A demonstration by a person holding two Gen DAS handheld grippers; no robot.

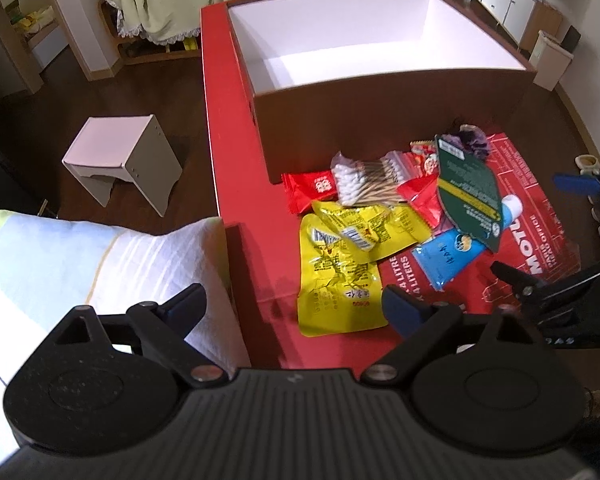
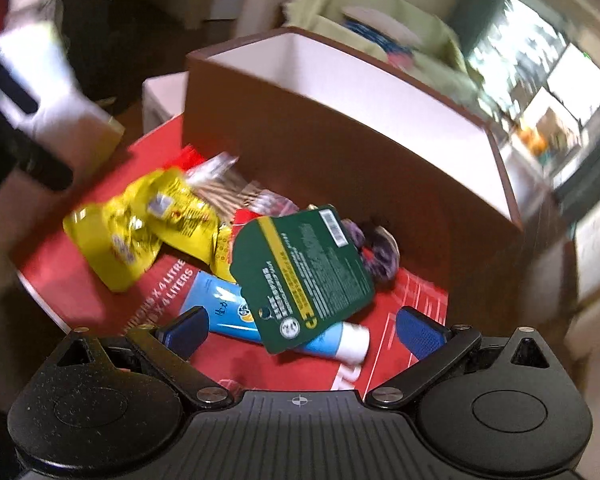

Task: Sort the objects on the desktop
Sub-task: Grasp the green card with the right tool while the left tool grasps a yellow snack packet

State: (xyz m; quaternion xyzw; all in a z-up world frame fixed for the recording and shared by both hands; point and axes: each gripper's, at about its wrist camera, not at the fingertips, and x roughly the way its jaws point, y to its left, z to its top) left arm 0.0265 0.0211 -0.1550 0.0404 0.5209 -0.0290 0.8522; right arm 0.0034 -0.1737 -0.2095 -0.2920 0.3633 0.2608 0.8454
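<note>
Yellow snack pouches point(image 1: 340, 264), two of them, lie beside one cotton-swab bag point(image 1: 368, 182), one blue tube point(image 2: 268, 328) and one green card point(image 2: 304, 272). Both tools, left point(image 1: 296, 304) and right point(image 2: 300, 328), gape wide, holding nothing.

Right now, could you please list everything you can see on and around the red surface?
Box: one, brown outside and white inside, back of the red surface.
Yellow packets: two, overlapping, front left of pile.
Cotton swabs: one clear bag, atop red packets.
Red packets: at least two, beside the box.
Green card: one, over the tube.
Blue tube: one, white cap.
Purple scrunchie: one, by the box.
Stool: one, white, on the floor.
Left claw: open.
Right claw: open, over the tube.
</note>
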